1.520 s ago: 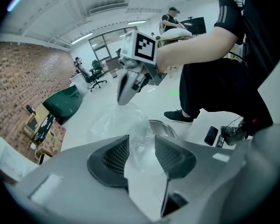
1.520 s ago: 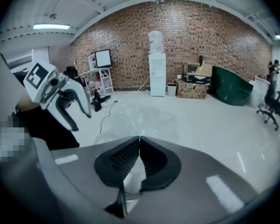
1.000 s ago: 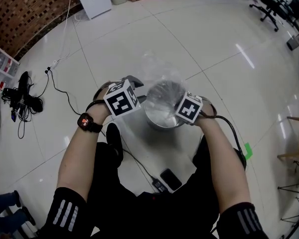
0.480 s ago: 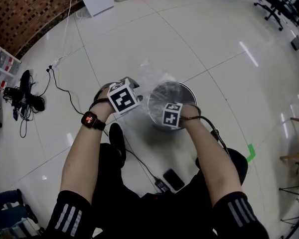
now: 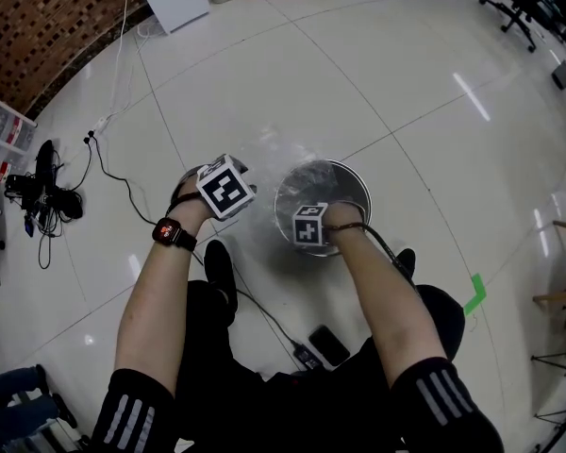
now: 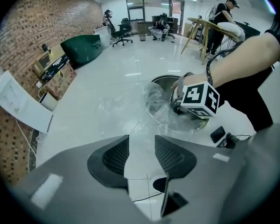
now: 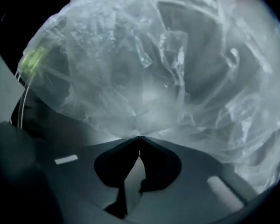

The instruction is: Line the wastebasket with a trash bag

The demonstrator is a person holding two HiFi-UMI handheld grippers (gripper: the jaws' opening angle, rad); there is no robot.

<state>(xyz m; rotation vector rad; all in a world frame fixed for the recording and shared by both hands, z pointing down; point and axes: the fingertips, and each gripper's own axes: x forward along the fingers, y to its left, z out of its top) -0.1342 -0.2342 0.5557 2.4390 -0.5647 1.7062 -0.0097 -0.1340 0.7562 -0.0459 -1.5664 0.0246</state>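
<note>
trash bag (image 7: 168, 78) pinched by right hand-held gripper (image 7: 139, 136), inside wastebasket (image 5: 357, 179)

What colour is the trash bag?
The trash bag is clear and see-through; it shows best in the right gripper view.

Black sleeves (image 5: 132, 409), white stripes; dark wristwatch (image 5: 168, 233), its face seemingly red.

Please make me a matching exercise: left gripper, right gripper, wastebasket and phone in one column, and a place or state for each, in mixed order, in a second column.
Things:
1. left gripper
2. right gripper
3. wastebasket
4. phone

Places or states:
a. lies on the floor by the person's legs
b. jaws shut on the clear trash bag
c. jaws apart, nothing gripped
d. round and metal, stands on the white tiles

Pairs: 1-c, 2-b, 3-d, 4-a
</note>
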